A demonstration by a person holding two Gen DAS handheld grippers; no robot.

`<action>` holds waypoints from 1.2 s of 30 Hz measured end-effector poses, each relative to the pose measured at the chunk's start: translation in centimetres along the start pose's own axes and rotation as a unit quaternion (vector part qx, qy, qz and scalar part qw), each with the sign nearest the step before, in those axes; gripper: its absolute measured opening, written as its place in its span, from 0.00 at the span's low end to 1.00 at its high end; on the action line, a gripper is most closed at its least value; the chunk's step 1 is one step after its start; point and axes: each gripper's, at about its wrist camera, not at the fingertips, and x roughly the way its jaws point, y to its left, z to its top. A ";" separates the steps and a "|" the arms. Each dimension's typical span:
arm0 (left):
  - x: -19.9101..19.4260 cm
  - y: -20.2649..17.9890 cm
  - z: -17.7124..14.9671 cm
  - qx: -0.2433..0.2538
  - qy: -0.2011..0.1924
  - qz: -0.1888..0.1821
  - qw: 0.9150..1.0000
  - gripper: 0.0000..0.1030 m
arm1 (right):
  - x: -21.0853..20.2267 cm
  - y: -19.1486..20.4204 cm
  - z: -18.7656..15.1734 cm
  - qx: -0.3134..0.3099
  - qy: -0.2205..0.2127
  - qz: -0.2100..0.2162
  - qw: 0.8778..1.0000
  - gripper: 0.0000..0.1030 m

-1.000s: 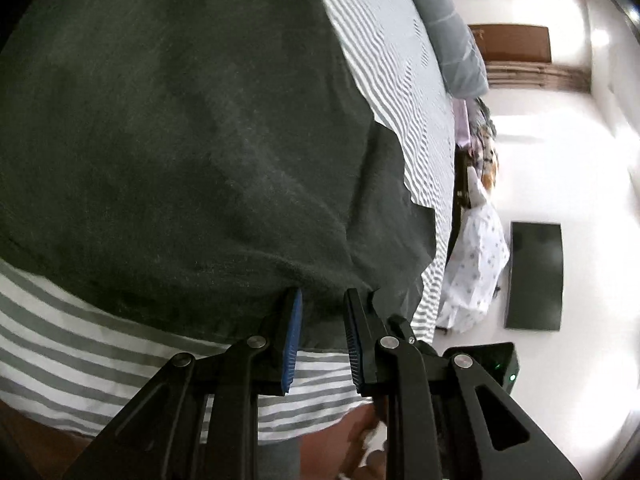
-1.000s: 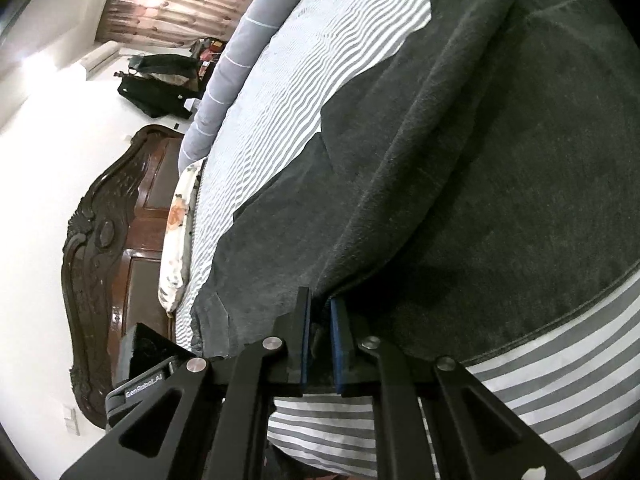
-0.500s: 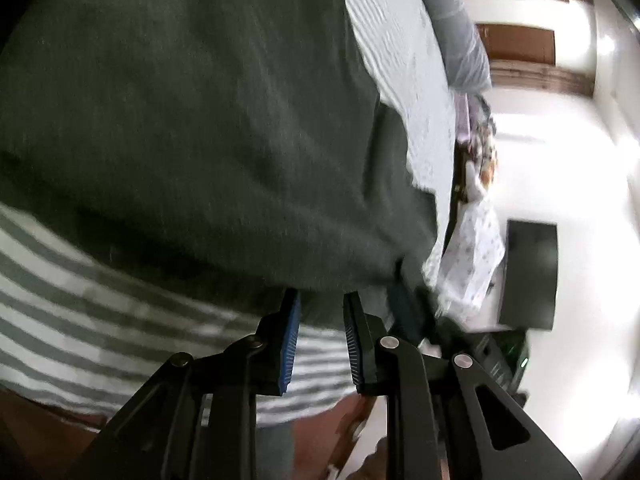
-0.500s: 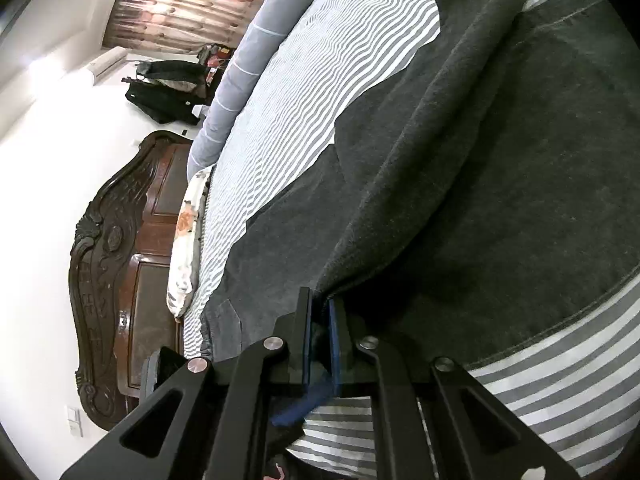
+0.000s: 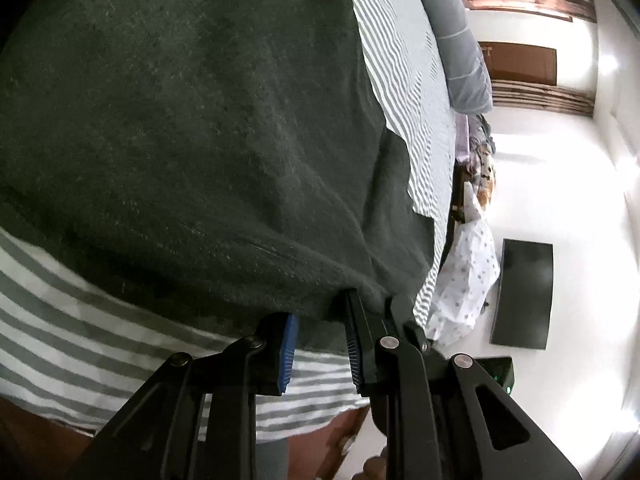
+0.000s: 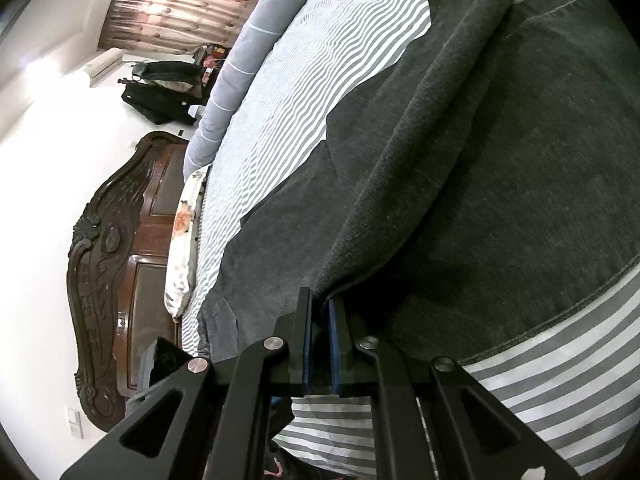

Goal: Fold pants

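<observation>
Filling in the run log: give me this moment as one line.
step: fold pants | left tool: shut on pants edge | right tool: shut on pants edge | surface: striped bedsheet | fold: not finished

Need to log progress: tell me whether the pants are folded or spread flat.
Partly folded. In the right wrist view one layer of the pants is doubled over another on the bed, leaving a thick rolled edge.
</observation>
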 end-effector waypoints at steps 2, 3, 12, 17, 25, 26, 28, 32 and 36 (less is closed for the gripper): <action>0.3 -0.2 0.1 0.000 -0.002 0.003 1.000 0.21 | 0.0 -0.2 -0.1 0.003 0.000 -0.001 1.000 0.07; 0.4 -0.3 0.2 -0.002 -0.003 0.003 1.000 0.21 | -0.1 -0.2 -0.1 0.003 0.000 -0.001 1.000 0.07; 0.2 -2.0 0.2 0.060 -0.020 0.035 0.997 0.02 | -0.1 -0.8 -0.5 0.012 -0.001 0.024 1.000 0.12; -0.6 -3.8 -0.5 0.096 -0.033 0.040 0.994 0.02 | 0.4 -2.0 -0.9 0.052 -0.004 0.052 0.997 0.29; -2.5 -5.0 -0.7 0.112 -0.043 0.029 0.992 0.02 | 0.5 -4.5 2.2 0.113 -0.071 0.088 0.987 0.35; -2.8 -5.3 -0.8 0.117 -0.045 0.026 0.992 0.02 | 0.1 -5.3 3.4 0.129 -0.089 0.097 0.983 0.35; -3.1 -5.6 -0.6 0.118 -0.049 0.021 0.992 0.02 | -0.6 -6.6 5.5 0.151 -0.118 0.112 0.975 0.35; -3.6 -5.8 -0.1 0.118 -0.053 0.020 0.991 0.02 | -2.2 -8.7 9.3 0.184 -0.167 0.104 0.963 0.35; -3.3 -5.7 0.1 0.118 -0.052 0.027 0.991 0.02 | -4.1 -9.6 13.0 0.180 -0.193 0.068 0.962 0.35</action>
